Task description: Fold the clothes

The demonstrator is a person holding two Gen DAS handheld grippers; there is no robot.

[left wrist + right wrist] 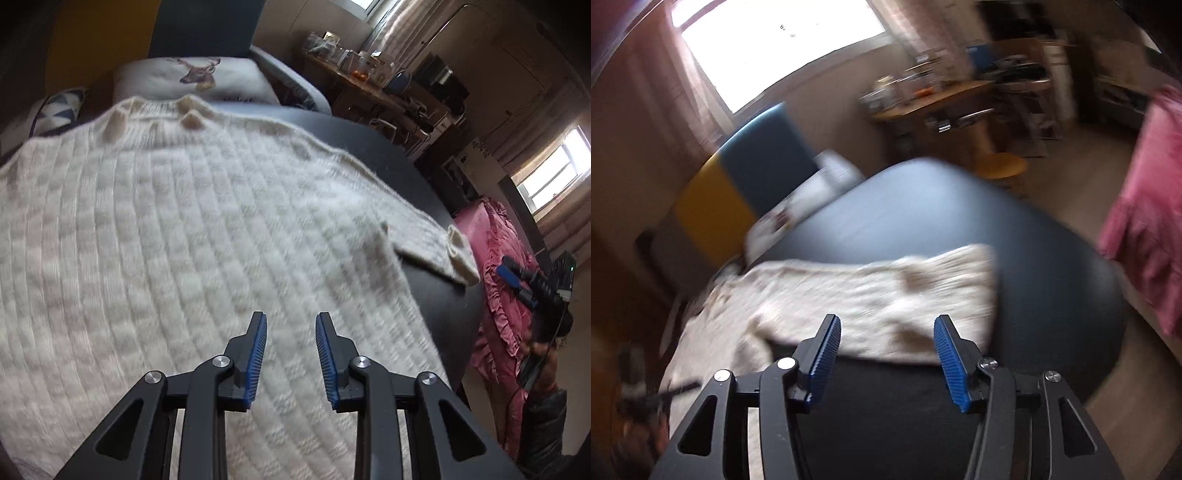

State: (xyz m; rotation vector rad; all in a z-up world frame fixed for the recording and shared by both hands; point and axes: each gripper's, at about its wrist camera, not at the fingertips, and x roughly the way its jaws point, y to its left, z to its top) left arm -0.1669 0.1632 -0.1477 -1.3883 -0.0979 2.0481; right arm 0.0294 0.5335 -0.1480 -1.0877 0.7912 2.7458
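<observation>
A cream ribbed knit sweater point(177, 229) lies spread flat on a dark round table point(436, 302), its neck with toggle buttons point(191, 120) at the far side and one sleeve point(436, 247) reaching right toward the table's edge. My left gripper point(291, 317) hovers open just above the sweater's body with nothing between its fingers. In the right wrist view the sleeve point(886, 295) lies across the dark table point(960, 206), blurred. My right gripper point(887, 321) stands wide open above the sleeve's near edge, holding nothing. The right gripper point(517, 278) also shows at the far right of the left wrist view.
A pink ruffled cloth point(498, 266) hangs right of the table. A deer-print pillow point(192, 79) lies behind the sweater, against a yellow and blue headboard point(738, 184). A cluttered wooden desk point(934, 99) and a round stool point(1001, 166) stand farther back.
</observation>
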